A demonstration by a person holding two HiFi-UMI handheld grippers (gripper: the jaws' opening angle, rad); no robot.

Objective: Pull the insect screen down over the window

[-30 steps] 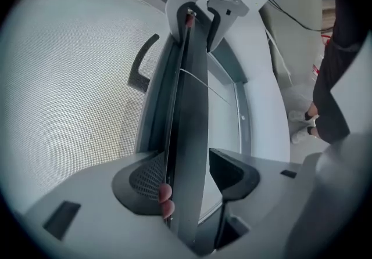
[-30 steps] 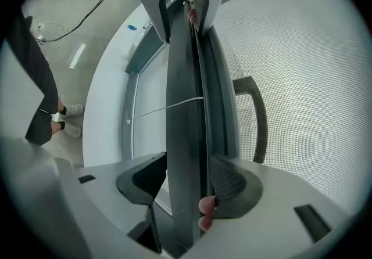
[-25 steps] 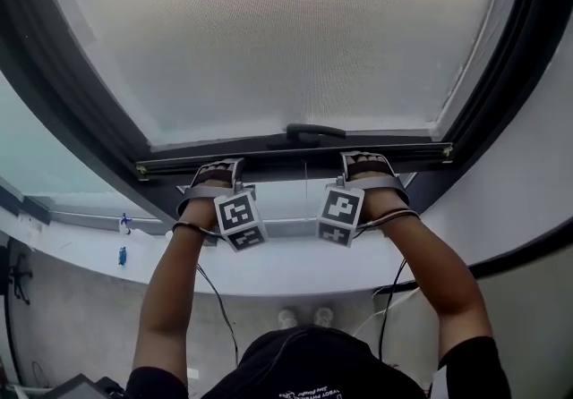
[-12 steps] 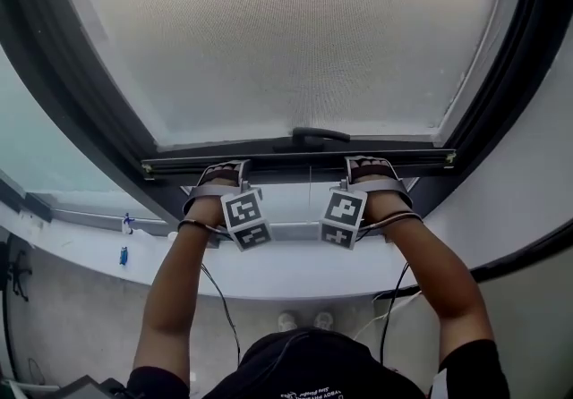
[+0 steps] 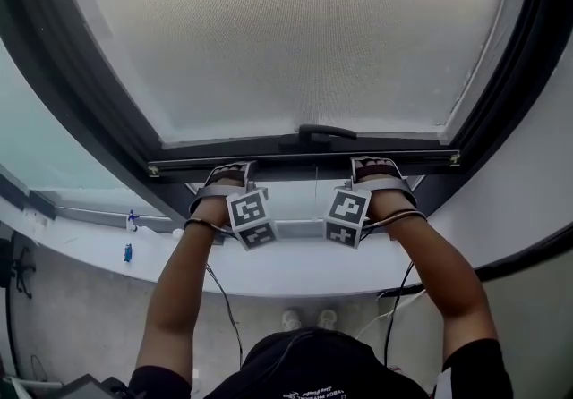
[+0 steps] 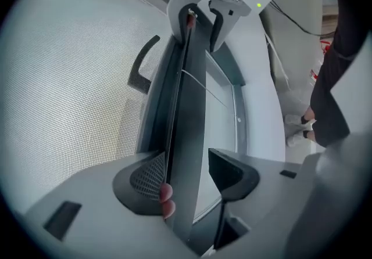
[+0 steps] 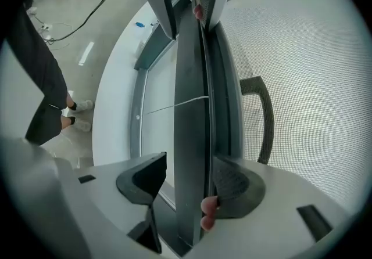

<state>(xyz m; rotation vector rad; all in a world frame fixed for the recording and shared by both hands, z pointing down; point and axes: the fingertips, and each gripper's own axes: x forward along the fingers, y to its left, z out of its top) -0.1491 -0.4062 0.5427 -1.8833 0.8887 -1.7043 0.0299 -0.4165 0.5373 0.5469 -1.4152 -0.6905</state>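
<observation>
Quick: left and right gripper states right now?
Left gripper: open, straddling the screen bar; jaws just closed slightly, one pad off the bar.
Right gripper: open, straddling the same bar, not clamped.

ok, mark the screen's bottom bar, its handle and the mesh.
bottom bar [image 5: 300,164]: head view, midpoint of its length.
handle [image 5: 327,131]: head view, centre of the grip.
mesh [image 5: 295,30]: head view, middle of the panel.

insect screen [image 5: 295,39]: fine grey mesh, taut and flat inside the dark window frame [image 5: 63,75]. Its dark bottom bar [image 5: 295,165] sits level, with 1 curved handle [image 5: 327,131] at mid-span (on the mesh side). A strip of uncovered pane [image 5: 300,200] shows below the bar.
</observation>
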